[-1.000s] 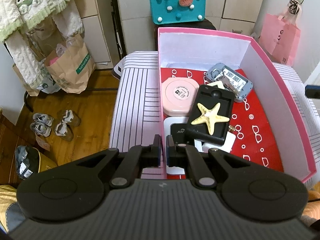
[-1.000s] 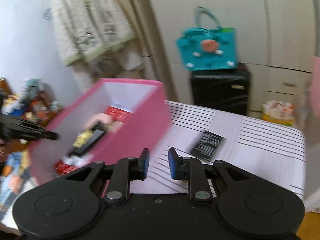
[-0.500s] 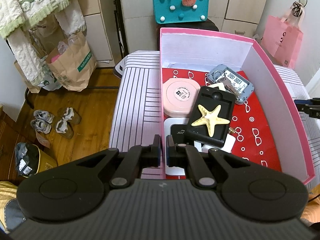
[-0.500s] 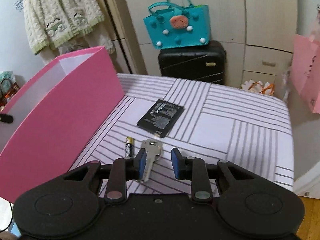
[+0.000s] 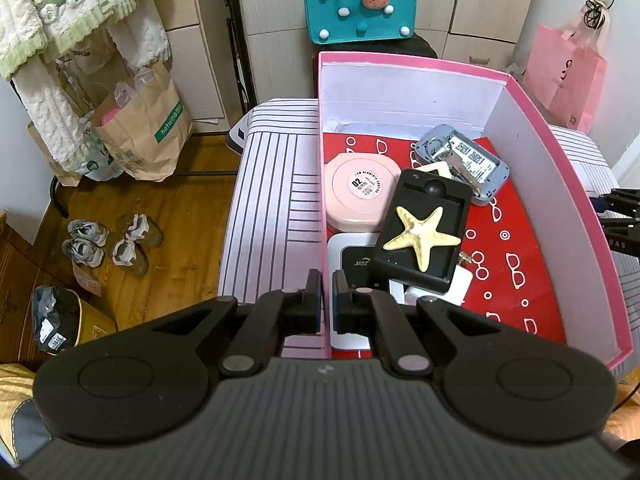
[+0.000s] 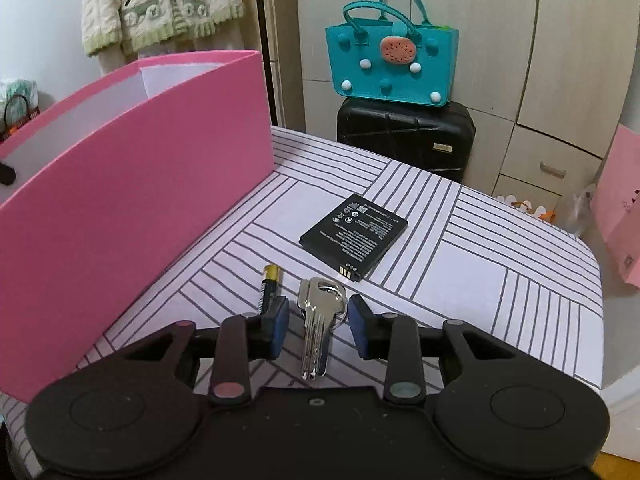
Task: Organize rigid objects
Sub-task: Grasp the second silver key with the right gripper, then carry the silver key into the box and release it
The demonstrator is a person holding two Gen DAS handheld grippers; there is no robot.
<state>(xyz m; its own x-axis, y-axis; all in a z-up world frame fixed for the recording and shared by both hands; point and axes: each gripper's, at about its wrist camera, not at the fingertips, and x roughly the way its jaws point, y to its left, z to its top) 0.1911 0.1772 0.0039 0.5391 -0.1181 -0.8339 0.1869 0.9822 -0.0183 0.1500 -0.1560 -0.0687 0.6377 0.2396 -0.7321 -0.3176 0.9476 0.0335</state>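
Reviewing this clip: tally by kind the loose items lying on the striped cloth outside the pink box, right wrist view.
Keys, one bunch: 1
AA battery: 1
Flat black phone battery: 1
Total: 3

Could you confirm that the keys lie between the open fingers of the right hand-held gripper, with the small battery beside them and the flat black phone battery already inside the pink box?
Not quite: the flat black phone battery is not inside the pink box; it lies on the striped tabletop outside it, as the right wrist view shows. The keys do lie between the opening fingers of the right hand-held gripper, untouched, with the small battery beside them.
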